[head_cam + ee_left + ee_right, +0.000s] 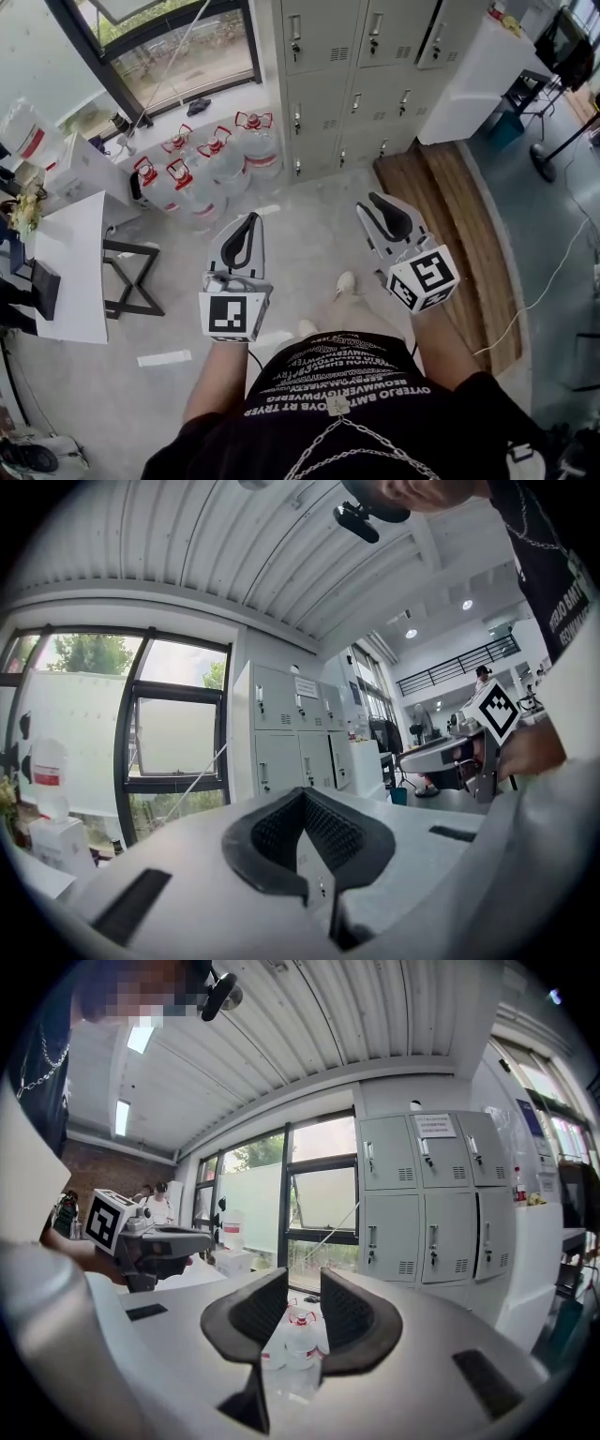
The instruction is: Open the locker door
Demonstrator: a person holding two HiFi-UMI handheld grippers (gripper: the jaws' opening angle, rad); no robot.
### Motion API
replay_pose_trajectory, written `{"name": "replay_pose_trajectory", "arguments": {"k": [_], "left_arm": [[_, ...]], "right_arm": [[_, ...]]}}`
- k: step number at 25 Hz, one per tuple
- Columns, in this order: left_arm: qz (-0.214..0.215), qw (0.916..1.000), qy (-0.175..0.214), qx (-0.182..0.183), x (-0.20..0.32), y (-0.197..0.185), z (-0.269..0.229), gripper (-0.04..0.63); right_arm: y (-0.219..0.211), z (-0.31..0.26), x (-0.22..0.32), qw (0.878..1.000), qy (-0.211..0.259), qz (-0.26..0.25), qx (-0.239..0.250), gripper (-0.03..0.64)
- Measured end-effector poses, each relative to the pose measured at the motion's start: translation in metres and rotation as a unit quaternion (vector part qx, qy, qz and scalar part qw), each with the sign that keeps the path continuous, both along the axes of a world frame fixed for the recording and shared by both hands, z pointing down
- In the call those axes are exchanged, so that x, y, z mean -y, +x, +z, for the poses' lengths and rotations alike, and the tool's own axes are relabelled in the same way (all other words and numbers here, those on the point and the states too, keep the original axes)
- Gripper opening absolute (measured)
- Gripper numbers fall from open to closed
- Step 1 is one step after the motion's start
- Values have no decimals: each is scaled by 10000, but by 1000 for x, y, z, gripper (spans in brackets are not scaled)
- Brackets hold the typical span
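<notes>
A bank of grey lockers (pixel 366 66) stands against the far wall, every door closed, each with a small handle. The same lockers (pixel 291 733) appear at a distance in the left gripper view and, as lockers (pixel 431 1204), to the right in the right gripper view. My left gripper (pixel 251 217) is held in front of my body well short of them, and its pads (pixel 323 832) meet at the tip with nothing between them. My right gripper (pixel 372 199) is level with it, further right. Its jaws (pixel 304 1283) stand apart with nothing between them.
Several big water jugs (pixel 202 159) with red caps sit on the floor left of the lockers, under a window. A white table (pixel 70 272) stands at the left. A wooden platform (pixel 469 234) and a white cabinet (pixel 478 75) lie at the right. My shoe (pixel 346 281) is on the grey floor.
</notes>
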State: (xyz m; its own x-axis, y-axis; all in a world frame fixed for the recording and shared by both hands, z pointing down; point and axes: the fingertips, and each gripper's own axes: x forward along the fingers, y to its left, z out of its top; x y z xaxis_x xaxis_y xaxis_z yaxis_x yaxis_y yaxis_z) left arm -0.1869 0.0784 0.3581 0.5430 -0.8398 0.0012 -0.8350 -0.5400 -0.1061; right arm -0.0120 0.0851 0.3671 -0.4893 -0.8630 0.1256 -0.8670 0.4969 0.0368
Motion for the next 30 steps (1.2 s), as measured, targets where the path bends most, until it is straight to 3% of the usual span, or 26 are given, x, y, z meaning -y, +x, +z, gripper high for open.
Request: {"name": "replay_pose_trajectory", "arguments": {"k": [7,30], "left_arm": [[40,9999,-162,0,27,14,10,-3],[-642,9977,-174,128,178,67,9,-3]], "right_arm": [[11,7,32,10000,-18,-82,14,87],[54,13,203,9964,-89,-830,131,86]]}}
